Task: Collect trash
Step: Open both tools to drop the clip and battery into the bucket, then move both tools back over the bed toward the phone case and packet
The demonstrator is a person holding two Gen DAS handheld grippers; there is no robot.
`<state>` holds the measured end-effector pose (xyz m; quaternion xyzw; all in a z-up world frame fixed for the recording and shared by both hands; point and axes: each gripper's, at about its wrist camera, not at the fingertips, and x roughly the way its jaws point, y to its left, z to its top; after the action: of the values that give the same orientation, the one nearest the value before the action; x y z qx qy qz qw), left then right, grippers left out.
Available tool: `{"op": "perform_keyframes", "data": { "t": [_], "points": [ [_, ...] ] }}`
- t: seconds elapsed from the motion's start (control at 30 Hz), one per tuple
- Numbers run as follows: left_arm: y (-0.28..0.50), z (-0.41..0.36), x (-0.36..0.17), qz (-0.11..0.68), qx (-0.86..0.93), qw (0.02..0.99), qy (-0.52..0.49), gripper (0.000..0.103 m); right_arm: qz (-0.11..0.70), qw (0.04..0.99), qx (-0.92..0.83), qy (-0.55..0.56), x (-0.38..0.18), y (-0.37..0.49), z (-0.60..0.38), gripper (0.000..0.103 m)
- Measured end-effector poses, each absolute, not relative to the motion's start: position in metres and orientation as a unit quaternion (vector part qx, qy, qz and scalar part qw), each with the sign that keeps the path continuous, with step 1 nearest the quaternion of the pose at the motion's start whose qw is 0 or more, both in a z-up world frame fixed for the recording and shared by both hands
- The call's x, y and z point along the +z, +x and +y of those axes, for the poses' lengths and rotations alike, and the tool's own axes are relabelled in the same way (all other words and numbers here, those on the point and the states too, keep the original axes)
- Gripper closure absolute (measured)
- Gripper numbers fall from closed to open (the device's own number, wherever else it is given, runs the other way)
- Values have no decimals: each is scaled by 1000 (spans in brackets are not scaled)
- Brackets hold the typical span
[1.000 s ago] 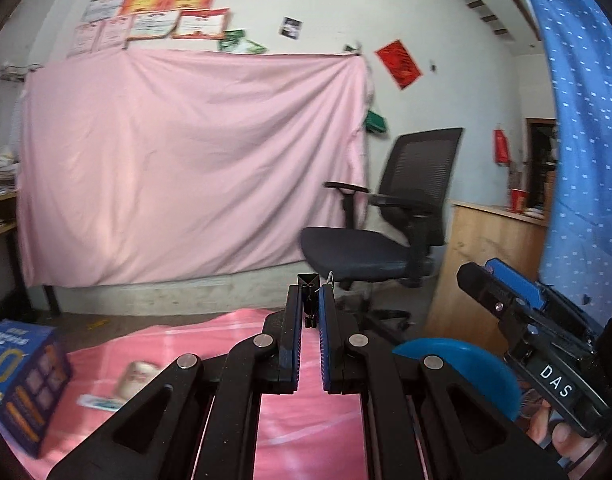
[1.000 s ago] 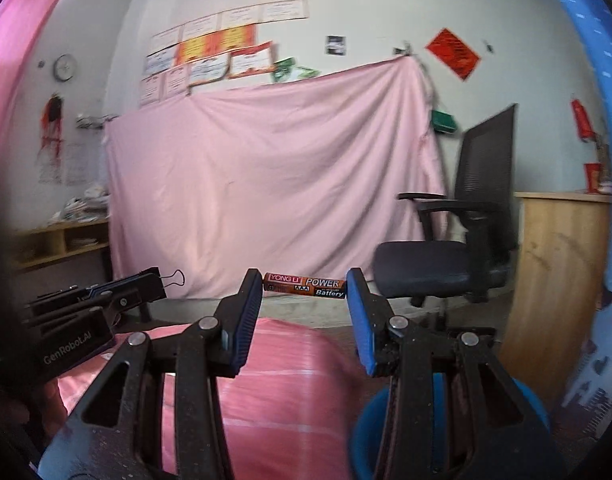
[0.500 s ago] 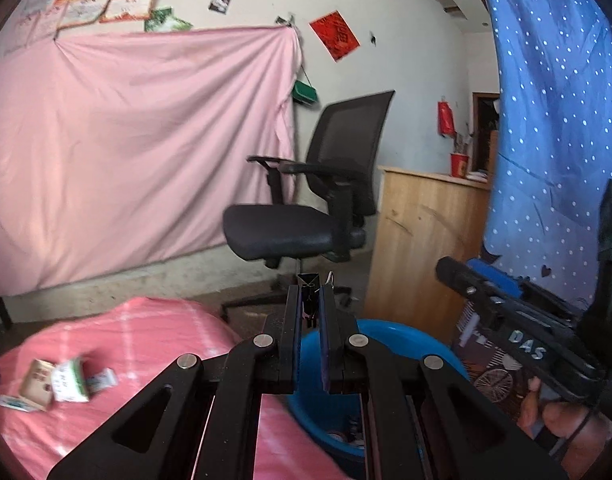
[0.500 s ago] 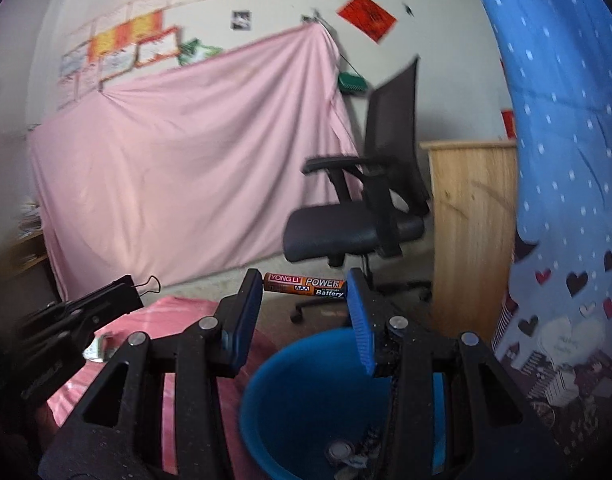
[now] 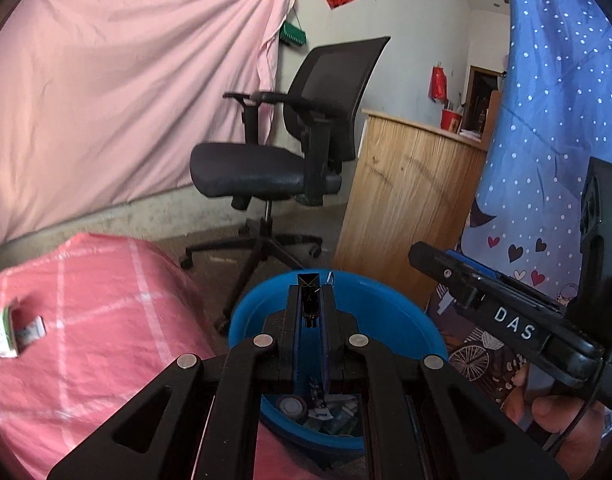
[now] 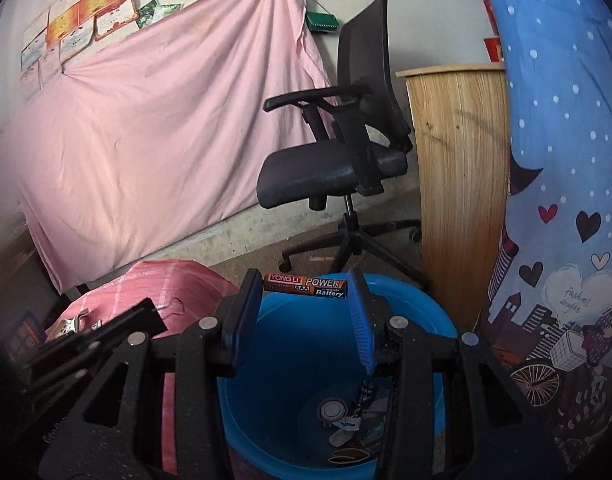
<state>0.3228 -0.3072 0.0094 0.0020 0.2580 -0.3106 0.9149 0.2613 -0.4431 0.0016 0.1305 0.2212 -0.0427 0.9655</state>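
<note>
My left gripper (image 5: 309, 292) is shut on a small black binder clip (image 5: 308, 283) and hangs over the blue trash bin (image 5: 390, 300). My right gripper (image 6: 306, 286) is shut on an orange and black battery (image 6: 306, 285), held crosswise between the fingertips above the same bin (image 6: 422, 312). The bin holds several pieces of trash at its bottom (image 6: 346, 420). The right gripper's body shows in the left wrist view (image 5: 506, 320); the left gripper's body shows at the lower left of the right wrist view (image 6: 89, 340).
A pink checked cloth covers the table (image 5: 85, 320) left of the bin, with small packets (image 5: 9, 328) lying on it. A black office chair (image 5: 285, 160) and a wooden cabinet (image 5: 406, 200) stand behind the bin. A blue dotted curtain (image 5: 546, 120) hangs at the right.
Both grippers have swung right and tipped downward, from facing the table to hanging over the blue bin. Each keeps its hold on its item.
</note>
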Motion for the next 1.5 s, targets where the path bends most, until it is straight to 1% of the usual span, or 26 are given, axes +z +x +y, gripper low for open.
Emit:
{"op": "perform_keyframes", "data": {
  "t": [0.37, 0.47, 0.57, 0.63, 0.97, 1.07, 1.13, 1.23, 1.4, 1.47, 1.5],
  "points": [
    [342, -310, -6, 321, -308, 895, -19, 97, 258, 955, -43, 142, -12, 277, -451, 45],
    [344, -309, -9, 328, -305, 894, -19, 95, 261, 953, -43, 147, -14, 279, -454, 45],
    [344, -309, -10, 331, -304, 893, -18, 91, 261, 953, -44, 148, -14, 279, -454, 45],
    [344, -307, -10, 329, -302, 894, -20, 89, 261, 953, -44, 147, -15, 279, -454, 45],
    [343, -290, 1, 314, -279, 907, -29, 85, 253, 956, -37, 141, -10, 279, -447, 45],
    [341, -277, 8, 303, -270, 913, -30, 82, 242, 960, -32, 137, -5, 278, -442, 45],
    [340, -269, 12, 297, -263, 918, -33, 78, 234, 963, -28, 134, -1, 278, -438, 44],
    [337, -251, 21, 284, -246, 926, -41, 76, 220, 967, -17, 127, 4, 278, -428, 41],
    [329, -224, 34, 255, -207, 944, -41, 75, 191, 974, 4, 120, 14, 277, -409, 36],
    [325, -212, 37, 246, -193, 949, -43, 72, 178, 977, 12, 119, 19, 276, -401, 33],
    [324, -207, 39, 242, -186, 951, -46, 69, 171, 978, 15, 118, 21, 276, -397, 30]
  ]
}}
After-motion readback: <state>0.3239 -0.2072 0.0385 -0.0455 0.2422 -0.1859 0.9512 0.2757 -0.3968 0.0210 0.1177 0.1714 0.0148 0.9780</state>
